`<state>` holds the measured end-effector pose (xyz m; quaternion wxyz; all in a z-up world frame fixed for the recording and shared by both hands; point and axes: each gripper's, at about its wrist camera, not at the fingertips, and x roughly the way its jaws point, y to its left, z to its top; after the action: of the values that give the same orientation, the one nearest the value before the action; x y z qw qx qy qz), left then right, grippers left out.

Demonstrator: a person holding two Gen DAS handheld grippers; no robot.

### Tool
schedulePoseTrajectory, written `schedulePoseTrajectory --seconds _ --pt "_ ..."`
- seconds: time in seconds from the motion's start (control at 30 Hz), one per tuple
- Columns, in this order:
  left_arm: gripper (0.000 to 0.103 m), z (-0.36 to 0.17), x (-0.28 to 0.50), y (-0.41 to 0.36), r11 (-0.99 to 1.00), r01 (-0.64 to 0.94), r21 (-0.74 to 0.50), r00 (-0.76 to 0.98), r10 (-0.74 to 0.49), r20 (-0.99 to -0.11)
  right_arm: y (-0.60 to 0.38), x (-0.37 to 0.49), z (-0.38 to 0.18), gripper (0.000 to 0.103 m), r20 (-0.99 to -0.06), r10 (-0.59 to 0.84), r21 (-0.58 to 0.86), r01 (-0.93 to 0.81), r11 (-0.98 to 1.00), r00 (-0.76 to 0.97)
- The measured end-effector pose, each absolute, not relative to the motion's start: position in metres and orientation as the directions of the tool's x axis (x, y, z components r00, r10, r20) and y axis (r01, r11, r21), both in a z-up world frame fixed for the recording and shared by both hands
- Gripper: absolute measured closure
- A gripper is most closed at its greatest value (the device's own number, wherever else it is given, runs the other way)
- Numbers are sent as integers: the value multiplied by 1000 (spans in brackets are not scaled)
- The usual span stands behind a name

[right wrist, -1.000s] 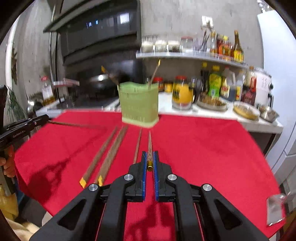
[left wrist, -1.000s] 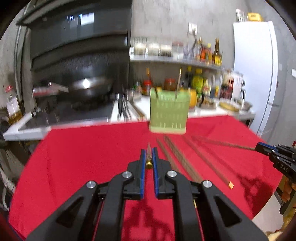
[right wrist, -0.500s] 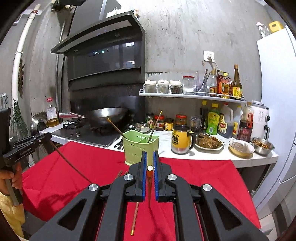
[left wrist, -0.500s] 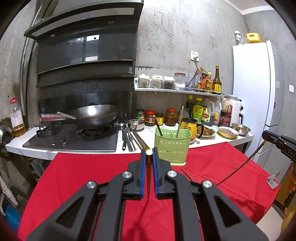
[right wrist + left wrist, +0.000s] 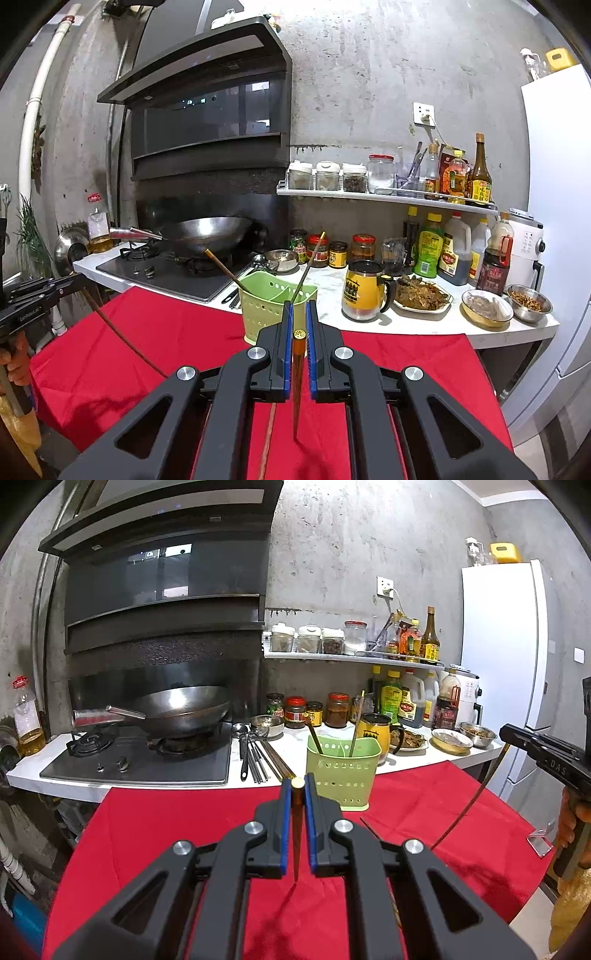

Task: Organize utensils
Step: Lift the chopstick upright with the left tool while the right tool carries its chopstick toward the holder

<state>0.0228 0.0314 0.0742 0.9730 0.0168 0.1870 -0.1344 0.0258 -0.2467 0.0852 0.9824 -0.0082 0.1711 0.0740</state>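
Left tongs (image 5: 297, 786) are raised above the red-clothed bench (image 5: 166, 819), pointing slightly downward, clamped on a brown chopstick (image 5: 296, 830) hanging tip-down between the blue pads. Right tongs (image 5: 299, 314), held likewise, are clamped on a second chopstick (image 5: 297, 387).

The green perforated holder (image 5: 343, 771) stands at the bench's far edge, just ahead of both tongs, with two chopsticks leaning in it.

Only the right view shows the holder's inner divider and one loose chopstick (image 5: 267, 435) lying on the cloth. Only the left view shows the utensils (image 5: 258, 753) lying beside the stove (image 5: 147, 757).
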Motion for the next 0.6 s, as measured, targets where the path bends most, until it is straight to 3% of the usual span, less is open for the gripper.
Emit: schedulePoseTrajectory --seconds 0.47,0.6 --pt "96 71 38 28 962 269 -44 887 -265 -379 -246 34 87 96 -336 130 6 -136 991 933" --pt "96 53 47 21 961 274 -30 858 -258 -445 -247 36 81 95 -343 110 -9 -120 993 933"
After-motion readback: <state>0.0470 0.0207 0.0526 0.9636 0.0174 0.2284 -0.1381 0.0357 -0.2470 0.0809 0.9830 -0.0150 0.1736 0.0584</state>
